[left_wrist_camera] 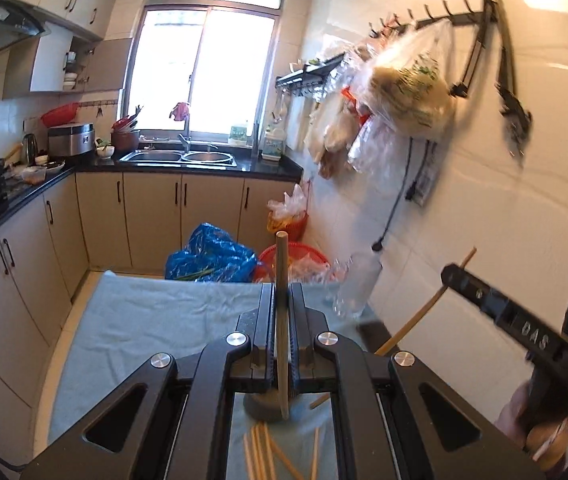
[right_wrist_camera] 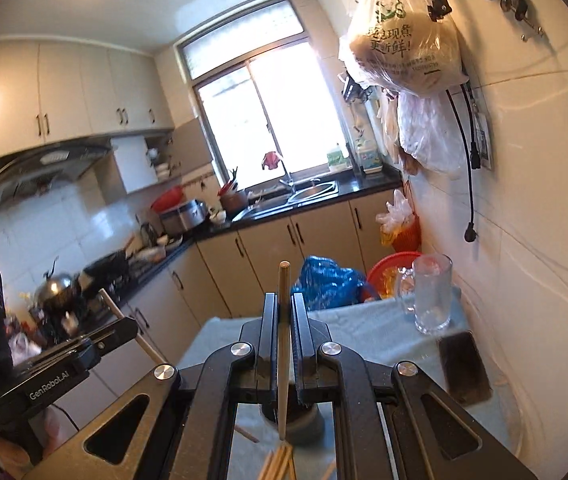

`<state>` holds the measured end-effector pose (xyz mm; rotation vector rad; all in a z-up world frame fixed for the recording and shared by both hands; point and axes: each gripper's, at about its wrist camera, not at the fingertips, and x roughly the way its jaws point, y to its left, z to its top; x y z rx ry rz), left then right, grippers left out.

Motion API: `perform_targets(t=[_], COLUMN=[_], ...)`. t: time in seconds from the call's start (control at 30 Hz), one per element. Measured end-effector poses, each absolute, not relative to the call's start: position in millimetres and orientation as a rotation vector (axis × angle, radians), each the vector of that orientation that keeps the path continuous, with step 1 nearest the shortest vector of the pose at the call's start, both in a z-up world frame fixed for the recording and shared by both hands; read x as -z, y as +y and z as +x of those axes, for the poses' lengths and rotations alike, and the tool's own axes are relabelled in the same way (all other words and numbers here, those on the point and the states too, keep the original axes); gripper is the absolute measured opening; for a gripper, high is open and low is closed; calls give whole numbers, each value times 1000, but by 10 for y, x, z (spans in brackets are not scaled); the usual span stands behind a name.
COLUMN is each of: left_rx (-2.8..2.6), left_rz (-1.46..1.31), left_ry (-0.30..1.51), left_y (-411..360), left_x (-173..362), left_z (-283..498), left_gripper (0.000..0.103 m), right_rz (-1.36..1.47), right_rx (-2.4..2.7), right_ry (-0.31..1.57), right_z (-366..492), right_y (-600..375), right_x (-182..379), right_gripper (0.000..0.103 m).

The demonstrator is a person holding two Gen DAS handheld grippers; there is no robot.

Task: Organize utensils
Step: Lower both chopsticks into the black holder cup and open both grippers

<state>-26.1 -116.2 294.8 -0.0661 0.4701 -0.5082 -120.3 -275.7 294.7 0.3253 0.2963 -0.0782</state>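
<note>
Above the table with its pale blue cloth, my left gripper is clamped narrow on 1 wooden chopstick, pads pressing it from both sides. Its long axis runs nearly upright between the fingers: the blunt round end points up past the fingertips toward the kitchen window, the other end drops behind the jaws toward a dark round base on the cloth. My right gripper is closed the same way on a 2nd chopstick, also close to upright, its top end clear of the fingertips and leaning a touch to the left, its lower tip hanging just above the loose chopsticks that lie on the cloth beneath. In the left view those loose chopsticks fan out in several directions, mostly lengthwise away from me. From the left camera I see my right gripper's side with the letters "DAS"; from the right camera my left gripper's side reads "GenRobot.AI". Near the right wall, a clear glass mug stands upright on the cloth with a dark phone lying flat just beside it. A plastic bag on the wall hooks carries green and black Chinese print, including "更新鲜!".
</note>
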Motion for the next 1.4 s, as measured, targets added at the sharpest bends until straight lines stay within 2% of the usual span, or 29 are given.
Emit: perform_targets(t=[0.17, 0.37, 0.67, 0.7, 0.73, 0.77, 0.8, 0.83, 0.93, 1.23, 1.4], left_rx=[482, 470, 452, 453, 455, 454, 449, 445, 444, 407, 388], left_rz=[-58, -44, -33, -33, -36, -40, -42, -43, -41, -65, -70], left_ry=[505, 652, 697, 695, 692, 686, 677, 669, 654, 595, 607], left_y=[-1383, -1539, -1492, -1477, -1457, -1435, -1406, -1372, -1273, -765, -492], left_x=[-2805, -2335, -2067, -2073, -2086, -2096, -2115, -2145, -2214, -2414, -2283], left_z=[183, 552, 657, 648, 642, 624, 604, 587, 484, -22, -345], left_gripper=[6, 6, 7, 11, 21, 25, 32, 34, 35, 44, 50], right_rz=[350, 353, 426, 428, 428, 428, 430, 429, 430, 408, 357], right_rx=[100, 128, 131, 132, 137, 137, 141, 147, 152, 185, 198], right_ry=[300, 449, 582, 585, 590, 592, 588, 585, 583, 564, 613], right_z=[-863, -419, -136, -119, -108, -102, -108, -116, -148, -560, -896], right_y=[-2850, -2929, -3118, -3136, -3146, -3157, -3168, -3171, -3187, -3224, -3174], right_x=[-2868, -2379, -1864, -1846, -1832, -1822, -1819, -1821, -1833, -1997, -1936], right_gripper=[7, 7, 9, 11, 22, 38, 44, 47, 49, 62, 69])
